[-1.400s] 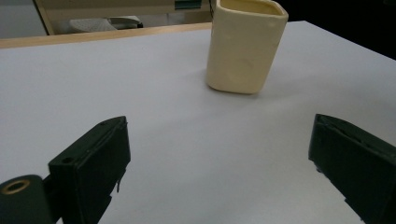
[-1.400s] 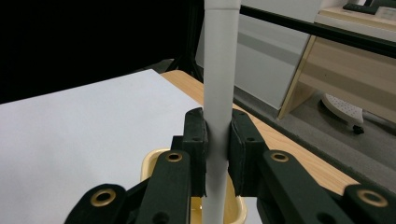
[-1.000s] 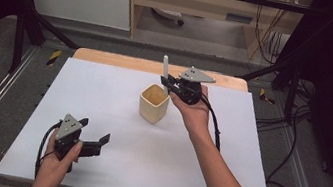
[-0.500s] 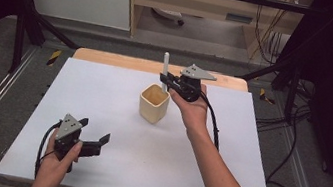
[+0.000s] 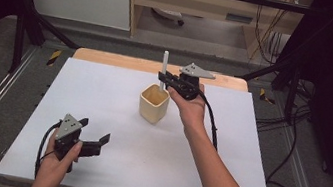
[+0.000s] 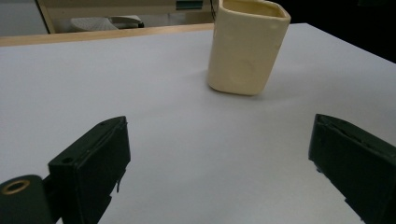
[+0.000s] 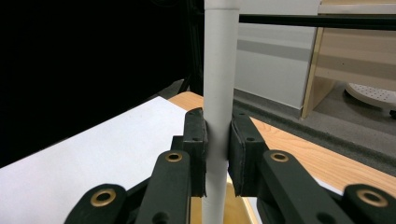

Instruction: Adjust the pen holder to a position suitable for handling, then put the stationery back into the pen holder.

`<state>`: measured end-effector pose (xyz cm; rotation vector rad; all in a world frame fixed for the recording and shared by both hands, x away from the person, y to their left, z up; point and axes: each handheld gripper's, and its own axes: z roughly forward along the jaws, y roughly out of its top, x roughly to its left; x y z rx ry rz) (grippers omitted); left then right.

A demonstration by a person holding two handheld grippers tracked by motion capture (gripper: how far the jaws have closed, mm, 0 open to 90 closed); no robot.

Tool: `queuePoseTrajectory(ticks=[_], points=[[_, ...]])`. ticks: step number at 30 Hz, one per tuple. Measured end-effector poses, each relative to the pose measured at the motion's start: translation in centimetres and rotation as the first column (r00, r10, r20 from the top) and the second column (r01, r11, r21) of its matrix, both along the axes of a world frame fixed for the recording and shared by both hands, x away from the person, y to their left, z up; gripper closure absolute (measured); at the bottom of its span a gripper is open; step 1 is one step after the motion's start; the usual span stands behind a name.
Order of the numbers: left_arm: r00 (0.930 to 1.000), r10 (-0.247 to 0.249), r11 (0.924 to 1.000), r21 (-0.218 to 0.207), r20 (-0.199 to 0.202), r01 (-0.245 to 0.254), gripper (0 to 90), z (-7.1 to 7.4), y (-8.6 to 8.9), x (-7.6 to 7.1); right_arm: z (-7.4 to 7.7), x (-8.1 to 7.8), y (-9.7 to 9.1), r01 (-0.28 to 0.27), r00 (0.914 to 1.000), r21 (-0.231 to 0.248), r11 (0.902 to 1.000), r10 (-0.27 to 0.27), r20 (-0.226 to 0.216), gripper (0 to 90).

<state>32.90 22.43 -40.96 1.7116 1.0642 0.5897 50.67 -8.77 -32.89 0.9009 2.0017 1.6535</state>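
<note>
White rod [image 5: 163, 67] upright, clamped in right tool [image 5: 165, 79], its lower end over the cream square cup [image 5: 153, 103] mid-surface [image 5: 103, 93]. Left tool [image 5: 98, 142] rests near the front edge, jaws wide, nothing between them, well apart from cup.

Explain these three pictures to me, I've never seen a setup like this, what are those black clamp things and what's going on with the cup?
A person sits at a table with a white tabletop and holds a hand-operated black two-jaw tool in each hand. One picture looks down from above the table; the other two come from small cameras riding on each tool, looking along its jaws.

On the table stands a cream, squarish plastic cup.

The right gripper is shut on a slim, pale grey, upright stick, holding it just above the cup's far edge; its own camera shows the jaws pressed against the stick's sides.

The left gripper rests near the table's front edge, jaws open with nothing between them, facing the cup.
</note>
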Motion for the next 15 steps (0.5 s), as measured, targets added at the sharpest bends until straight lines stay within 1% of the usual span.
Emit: queuePoseTrajectory(ticks=[7,15], points=[[1.0,-0.004,1.0,0.0,-0.003,0.004,5.7,0.0,0.0,0.0,0.0,0.1,0.6,-0.005,1.0,-0.004,1.0,0.005,-0.003,78.6],[1.0,-0.008,1.0,0.004,-0.004,0.008,5.7,0.0,-0.1,-0.1,-0.5,0.3,1.3,-0.01,0.9999,-0.014,0.9999,0.01,-0.011,78.6]])
